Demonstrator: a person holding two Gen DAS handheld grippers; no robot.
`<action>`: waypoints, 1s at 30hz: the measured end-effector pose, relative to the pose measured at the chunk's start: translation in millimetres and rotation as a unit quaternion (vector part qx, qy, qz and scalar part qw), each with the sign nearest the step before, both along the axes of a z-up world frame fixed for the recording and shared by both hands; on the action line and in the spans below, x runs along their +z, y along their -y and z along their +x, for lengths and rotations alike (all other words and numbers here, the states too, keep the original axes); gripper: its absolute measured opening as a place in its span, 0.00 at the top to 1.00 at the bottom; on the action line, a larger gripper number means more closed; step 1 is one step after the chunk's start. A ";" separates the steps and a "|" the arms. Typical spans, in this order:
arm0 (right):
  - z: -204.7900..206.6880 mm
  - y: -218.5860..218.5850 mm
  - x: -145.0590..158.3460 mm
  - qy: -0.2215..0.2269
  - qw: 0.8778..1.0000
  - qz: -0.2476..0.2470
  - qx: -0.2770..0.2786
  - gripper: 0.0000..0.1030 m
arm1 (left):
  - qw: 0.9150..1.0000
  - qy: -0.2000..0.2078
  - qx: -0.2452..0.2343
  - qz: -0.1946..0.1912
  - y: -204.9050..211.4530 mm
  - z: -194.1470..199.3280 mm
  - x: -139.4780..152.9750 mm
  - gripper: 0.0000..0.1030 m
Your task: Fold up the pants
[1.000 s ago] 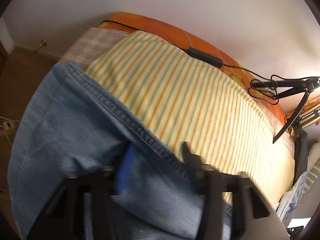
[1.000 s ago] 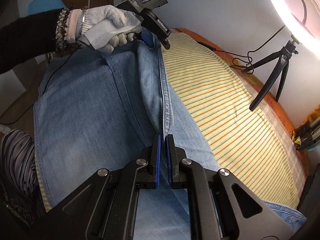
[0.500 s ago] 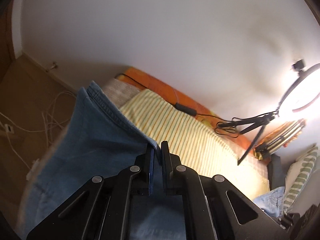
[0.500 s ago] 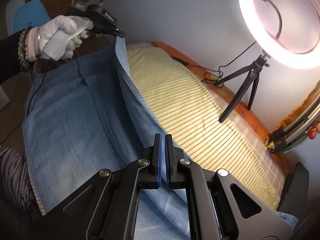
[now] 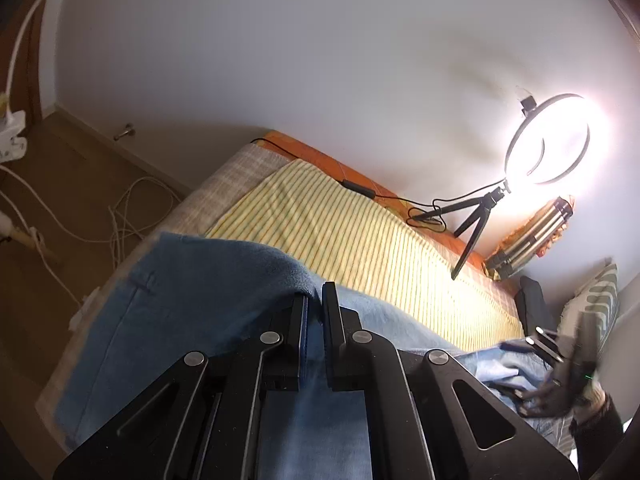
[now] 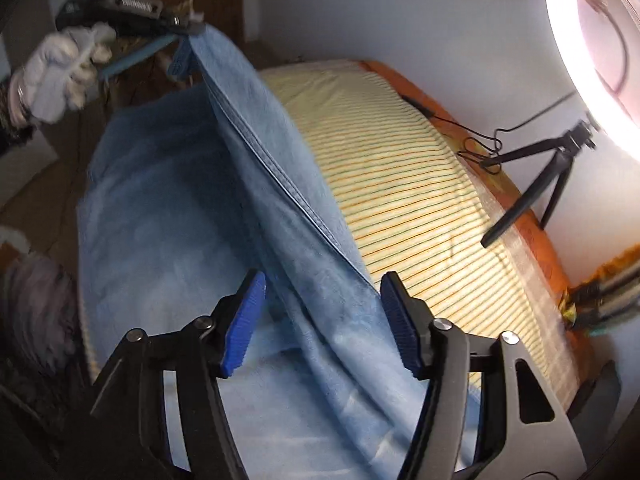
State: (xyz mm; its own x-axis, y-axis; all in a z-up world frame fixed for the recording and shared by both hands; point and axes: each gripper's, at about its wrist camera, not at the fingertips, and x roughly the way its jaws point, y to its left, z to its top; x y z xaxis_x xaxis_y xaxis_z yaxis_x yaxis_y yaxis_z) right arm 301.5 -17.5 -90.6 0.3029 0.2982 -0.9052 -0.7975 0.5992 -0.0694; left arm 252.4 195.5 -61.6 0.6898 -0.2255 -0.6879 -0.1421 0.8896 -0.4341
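Blue denim pants (image 6: 168,216) lie on a bed covered by a yellow striped sheet (image 6: 400,168). My left gripper (image 5: 314,300) is shut on the pants' seamed edge and holds it lifted; it shows at the upper left of the right wrist view (image 6: 180,30), held by a gloved hand. The raised edge (image 6: 280,176) runs as a ridge from there down to my right gripper (image 6: 322,304), which is open with its blue pads on either side of the fold. The pants also fill the lower left wrist view (image 5: 192,292).
A lit ring light on a black tripod (image 5: 476,216) stands on the bed's far side by the wall, with a black cable (image 5: 356,186) along the orange mattress edge. White cords (image 5: 128,216) lie on the wooden floor. A striped pillow (image 5: 596,300) is at right.
My right gripper has opened and let go of the pants edge. My left gripper has lifted the edge higher and stays shut on it.
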 end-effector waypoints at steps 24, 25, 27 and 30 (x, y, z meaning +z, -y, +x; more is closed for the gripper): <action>-9.3 20.6 61.2 0.007 1.000 0.011 -0.025 0.95 | 0.999 0.027 -0.020 0.024 -13.1 -7.9 26.0 0.95; -22.5 20.3 73.7 0.007 1.000 0.019 -0.020 0.95 | 0.999 0.031 -0.023 0.026 -14.4 -15.2 28.5 0.95; -46.8 15.5 87.2 0.001 0.999 0.030 -0.013 0.95 | 0.999 0.034 -0.027 0.028 -17.5 -34.0 29.0 0.95; -92.1 0.8 93.1 -0.011 0.999 0.028 0.011 0.95 | 0.999 0.029 -0.028 0.024 -24.3 -65.6 21.1 0.95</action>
State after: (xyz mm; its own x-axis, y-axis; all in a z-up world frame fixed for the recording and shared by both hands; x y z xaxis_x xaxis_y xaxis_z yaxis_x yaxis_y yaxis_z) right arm 209.4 -18.4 2.5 0.2749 0.3558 -0.8932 -0.8120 0.5835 -0.0175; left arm 186.7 219.8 -40.5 0.7167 -0.2314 -0.6579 -0.0680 0.9156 -0.3962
